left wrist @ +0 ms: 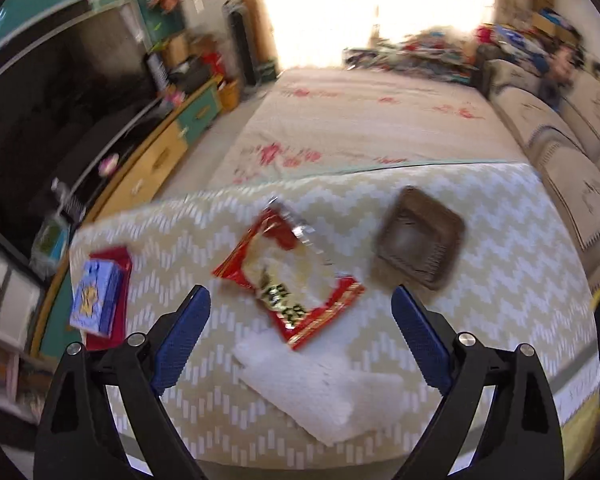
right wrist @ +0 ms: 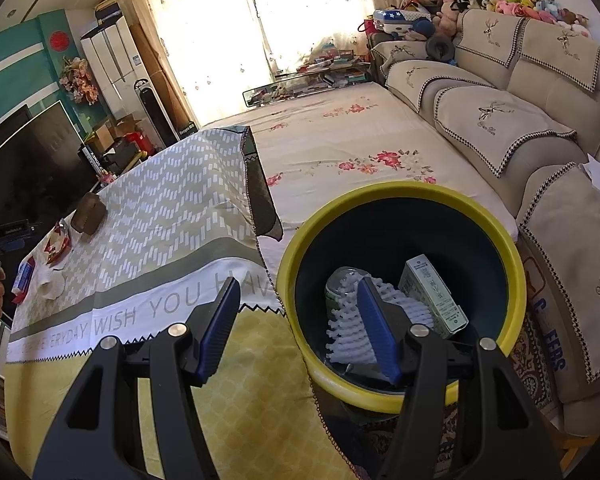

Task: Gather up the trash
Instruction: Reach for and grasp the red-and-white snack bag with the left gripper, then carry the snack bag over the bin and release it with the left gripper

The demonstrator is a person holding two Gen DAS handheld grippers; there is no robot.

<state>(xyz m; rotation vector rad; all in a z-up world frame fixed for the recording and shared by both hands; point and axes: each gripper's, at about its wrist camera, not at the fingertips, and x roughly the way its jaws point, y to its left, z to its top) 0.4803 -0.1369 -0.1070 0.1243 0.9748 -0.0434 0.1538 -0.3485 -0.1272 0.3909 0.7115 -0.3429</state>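
Left gripper (left wrist: pixel 300 300): jaws spread wide and empty, held above the near edge of the table (left wrist: pixel 500 320), pointing across it.

Right gripper (right wrist: pixel 296 292): also spread open with nothing between the jaws, hanging over the rim of the bin (right wrist: pixel 380 192), well apart from the table litter.

Snack wrapper (left wrist: pixel 288 276): red and white, torn open, lying flat on the tablecloth straight ahead of the left gripper, between the lines of its two fingers. Its long axis runs from far-left to near-right, at a slant to the gripper's opening.

Tissue (left wrist: pixel 320 392): white, crumpled, nearer than the wrapper and touching or just under its near corner; the picture is blurred, so which is uncertain.

Brown tray (left wrist: pixel 420 240): empty, beyond and right of the wrapper, apart from it.

Blue box (left wrist: pixel 96 300): on a red packet at the table's left edge, well aside.

Bin contents: a white foam net (right wrist: pixel 352 336), a pale carton (right wrist: pixel 436 296) and a can (right wrist: pixel 340 284) already inside.

Nearer hand: the left, by far.

Likely next move: lower the left gripper onto the wrapper, turning a little to close across its short width.
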